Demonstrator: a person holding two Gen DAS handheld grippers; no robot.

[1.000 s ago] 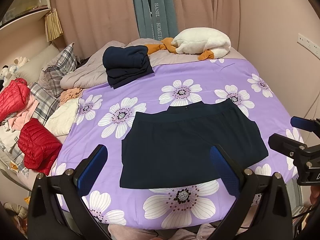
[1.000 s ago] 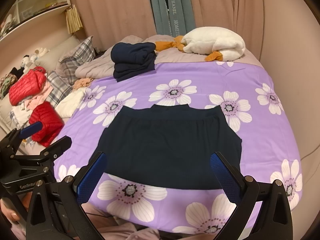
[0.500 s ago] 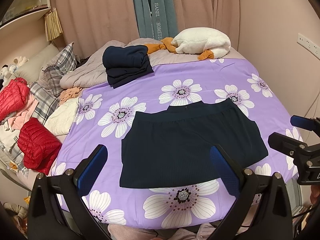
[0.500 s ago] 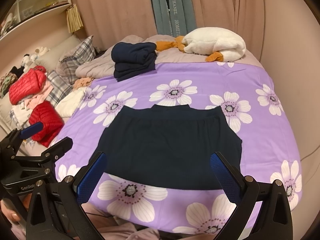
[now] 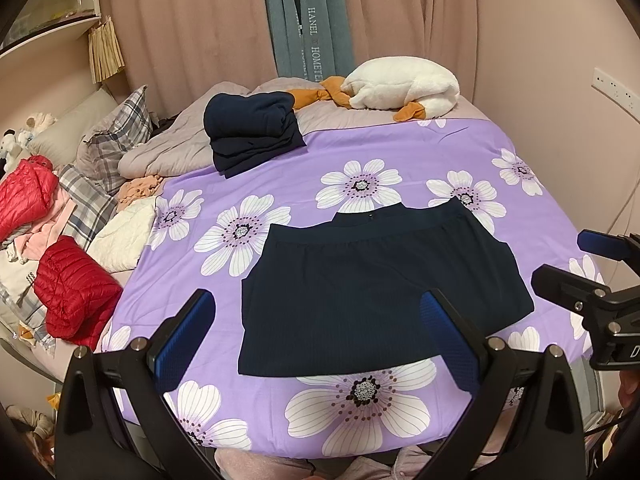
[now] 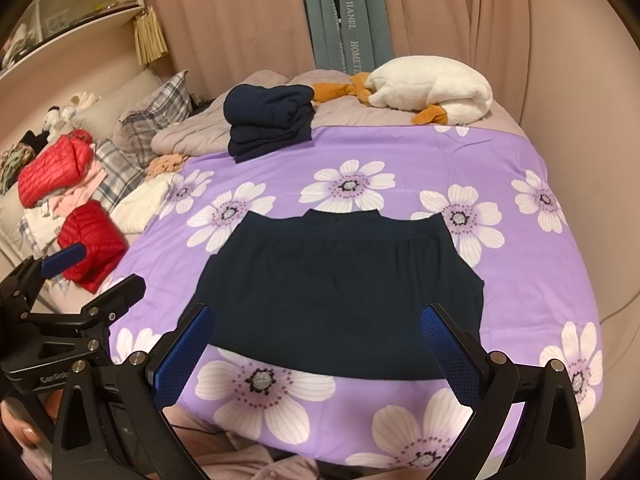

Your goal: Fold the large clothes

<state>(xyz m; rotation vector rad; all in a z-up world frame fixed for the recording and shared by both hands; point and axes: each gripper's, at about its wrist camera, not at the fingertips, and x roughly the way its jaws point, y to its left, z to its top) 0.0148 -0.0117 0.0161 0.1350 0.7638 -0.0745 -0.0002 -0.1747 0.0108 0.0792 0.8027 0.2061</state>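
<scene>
Dark garment [image 5: 376, 292] flat on purple sheet [image 5: 400, 160], margins bare; left gripper [image 5: 316, 336] and right gripper [image 6: 316, 344] released, above near edge; left view alone shows wall socket [image 5: 614, 89].

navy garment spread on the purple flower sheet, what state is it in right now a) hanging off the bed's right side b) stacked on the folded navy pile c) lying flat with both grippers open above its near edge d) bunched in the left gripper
c: the navy garment lies flat on the purple flower sheet, with the left gripper and right gripper both open and empty near its near edge, apart from the folded navy pile.
</scene>
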